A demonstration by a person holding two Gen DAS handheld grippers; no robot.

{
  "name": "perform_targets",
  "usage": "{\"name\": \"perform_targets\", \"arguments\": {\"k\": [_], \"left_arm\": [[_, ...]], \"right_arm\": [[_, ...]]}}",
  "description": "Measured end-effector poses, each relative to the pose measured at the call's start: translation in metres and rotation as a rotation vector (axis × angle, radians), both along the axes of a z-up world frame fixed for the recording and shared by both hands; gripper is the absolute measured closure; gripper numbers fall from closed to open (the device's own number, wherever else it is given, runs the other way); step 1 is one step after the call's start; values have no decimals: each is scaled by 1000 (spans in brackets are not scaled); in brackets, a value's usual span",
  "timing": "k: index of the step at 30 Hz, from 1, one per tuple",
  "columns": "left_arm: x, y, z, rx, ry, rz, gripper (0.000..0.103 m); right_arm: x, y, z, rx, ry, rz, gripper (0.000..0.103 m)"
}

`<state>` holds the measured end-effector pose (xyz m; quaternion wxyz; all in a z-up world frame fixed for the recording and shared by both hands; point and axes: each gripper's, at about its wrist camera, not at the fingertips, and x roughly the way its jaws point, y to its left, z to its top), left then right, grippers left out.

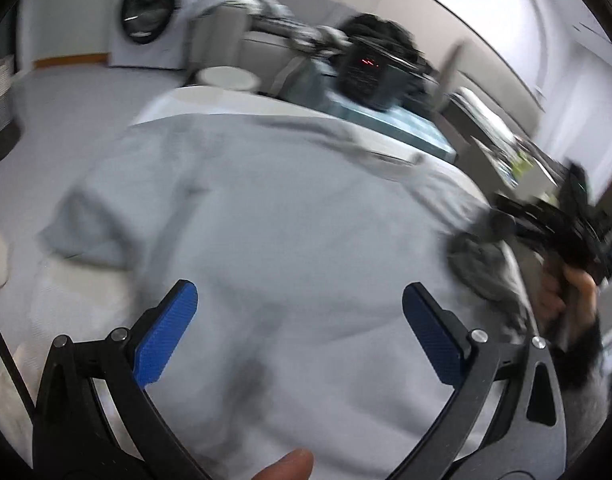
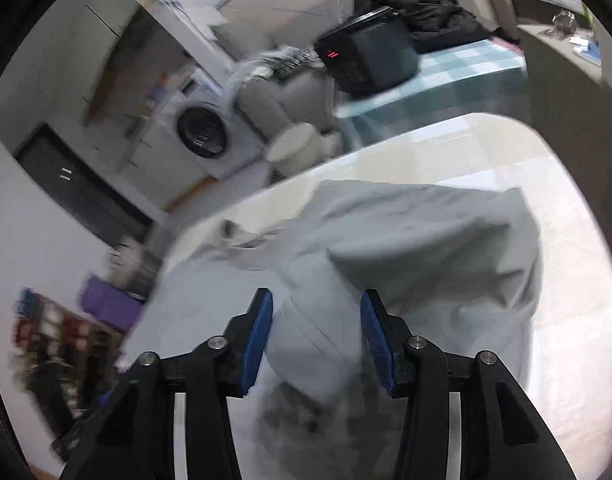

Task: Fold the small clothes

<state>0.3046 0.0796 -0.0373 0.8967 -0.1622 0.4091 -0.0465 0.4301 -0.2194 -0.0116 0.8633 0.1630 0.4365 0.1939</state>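
pale grey garment [image 1: 266, 208] spread on a cream table [image 2: 445, 148], left gripper [image 1: 300, 300] wide open above it, right gripper [image 2: 316, 312] parted over a fold, gripping nothing

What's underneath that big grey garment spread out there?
The grey garment lies on a pale cream table, bare beyond its far edge and to the right. A folded-over flap lies on top. Whatever sits beneath the cloth itself is covered and cannot be seen.

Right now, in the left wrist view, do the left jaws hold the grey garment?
No, the left gripper stands wide open above the grey garment.
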Motion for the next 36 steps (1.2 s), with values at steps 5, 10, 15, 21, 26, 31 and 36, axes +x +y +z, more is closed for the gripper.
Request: {"name": "perform_targets", "arguments": {"k": [5, 10, 15, 21, 26, 31, 36], "left_arm": [[40, -82, 6, 3, -3, -166, 1], [88, -180, -5, 8, 12, -379, 10], [112, -267, -16, 149, 8, -552, 19], [148, -313, -13, 187, -8, -553, 56], [199, -308, -16, 60, 42, -566, 103], [250, -274, -5, -129, 53, -473, 103], [278, -255, -11, -113, 93, -460, 103]], "right_arm": [[-47, -15, 19, -107, -58, 24, 56], [-102, -39, 14, -198, -66, 7, 56], [-128, -65, 3, -236, -55, -39, 56], [-138, -64, -12, -306, -37, 3, 56], [-143, -64, -41, -351, 45, 52, 57], [-157, -69, -47, -405, 8, 66, 100], [-167, -95, -47, -464, 49, -10, 99]]}}
